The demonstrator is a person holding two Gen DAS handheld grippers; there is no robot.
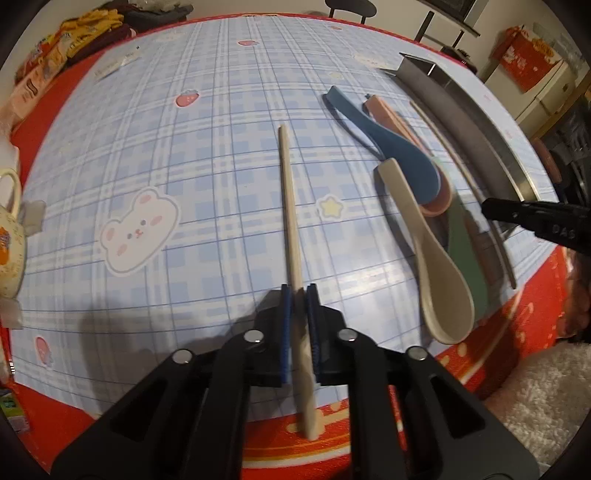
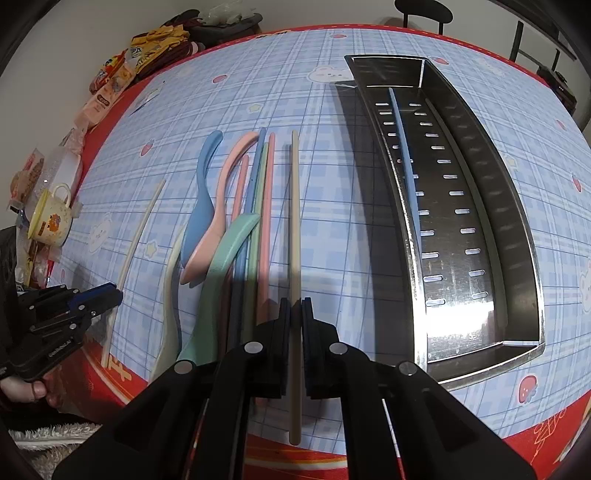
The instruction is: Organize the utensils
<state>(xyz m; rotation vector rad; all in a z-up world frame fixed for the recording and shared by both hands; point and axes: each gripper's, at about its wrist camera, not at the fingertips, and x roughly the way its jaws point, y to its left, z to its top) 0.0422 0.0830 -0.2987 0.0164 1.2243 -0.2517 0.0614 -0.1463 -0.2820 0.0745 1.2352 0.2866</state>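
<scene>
My left gripper (image 1: 299, 291) is shut on a cream chopstick (image 1: 290, 206) that lies lengthwise on the checked tablecloth. The right wrist view shows it at the left edge (image 2: 114, 293). My right gripper (image 2: 295, 304) is shut on a beige chopstick (image 2: 294, 221) beside a row of pink, green and blue chopsticks (image 2: 258, 206). Left of those lie a blue spoon (image 2: 201, 221), a pink spoon (image 2: 207, 254), a green spoon (image 2: 221, 266) and a cream spoon (image 2: 171, 295). To the right stands a perforated steel tray (image 2: 498, 206) with one blue chopstick (image 2: 406, 162) inside.
A yellow mug (image 2: 50, 221) and snack packets (image 2: 122, 70) line the table's left side. The red cloth border (image 2: 332, 458) marks the near table edge. A person's hand (image 2: 26, 391) holds the left gripper. A dark chair (image 2: 423, 11) stands behind the table.
</scene>
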